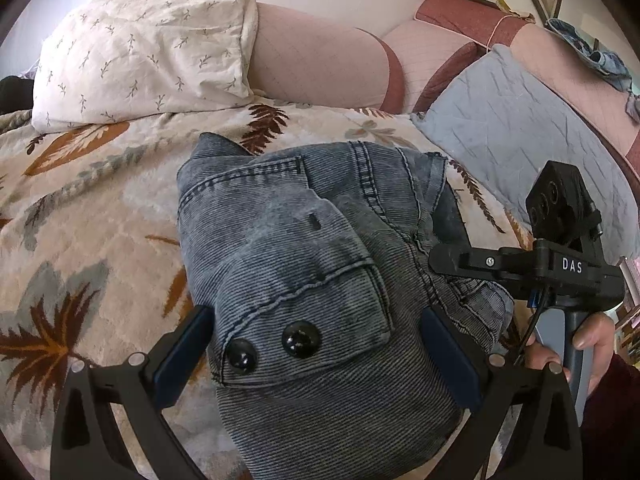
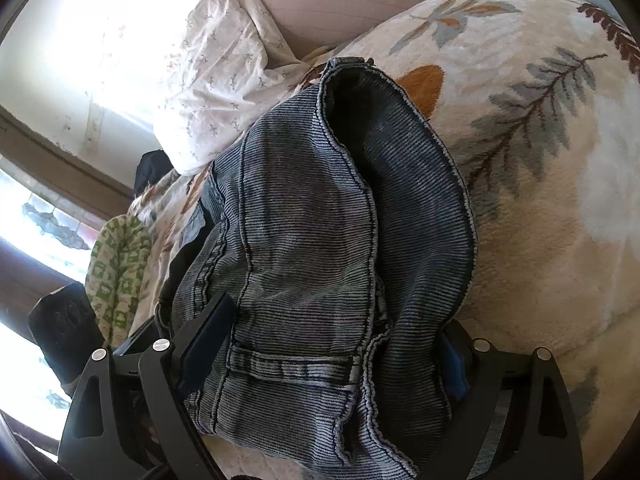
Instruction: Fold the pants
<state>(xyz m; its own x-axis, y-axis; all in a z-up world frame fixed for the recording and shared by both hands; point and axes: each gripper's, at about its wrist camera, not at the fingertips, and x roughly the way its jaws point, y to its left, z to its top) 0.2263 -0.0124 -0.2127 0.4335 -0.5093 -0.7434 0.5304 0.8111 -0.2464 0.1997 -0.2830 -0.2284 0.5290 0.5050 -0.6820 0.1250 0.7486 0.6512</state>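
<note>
Left tongs (image 1: 316, 360): black frame with dark blue pads, spread wide. The two pads stand on either side of the folded bundle, close against its flanks near the buttoned flap; nothing is pinched between them.

Right tongs (image 2: 332, 340): same build, likewise spread wide, straddling the bundle across its belt-loop end. The left pad lies against the denim at a seam; the right pad is partly hidden under a fold, so contact there cannot be told. In the left wrist view the right tongs (image 1: 452, 258) reach in from the right-hand side and rest at the bundle's right edge, with a bare hand (image 1: 588, 344) gripping the grey handle below.

Faded blue-grey ribbed denim pants (image 1: 316, 264): folded into a compact stack lying on the bed, on the cream fleece blanket with brown and grey leaf print (image 1: 92, 216). The long axis runs from the near edge of the bed, where the left tongs are, towards the head of the bed. A pocket flap with two black round buttons (image 1: 301, 339) lies on top at the near end; stitched seams and a darker inner layer show at the far and right sides. In the right wrist view the pants (image 2: 304, 216) show an open hem curling up at the far end.

Other items: a white pillow with small sprig print (image 1: 148, 44) at the head of the bed, left; a pale blue quilted cushion (image 1: 520, 128) at the right edge; a pink padded headboard (image 1: 320, 60) behind both.
</note>
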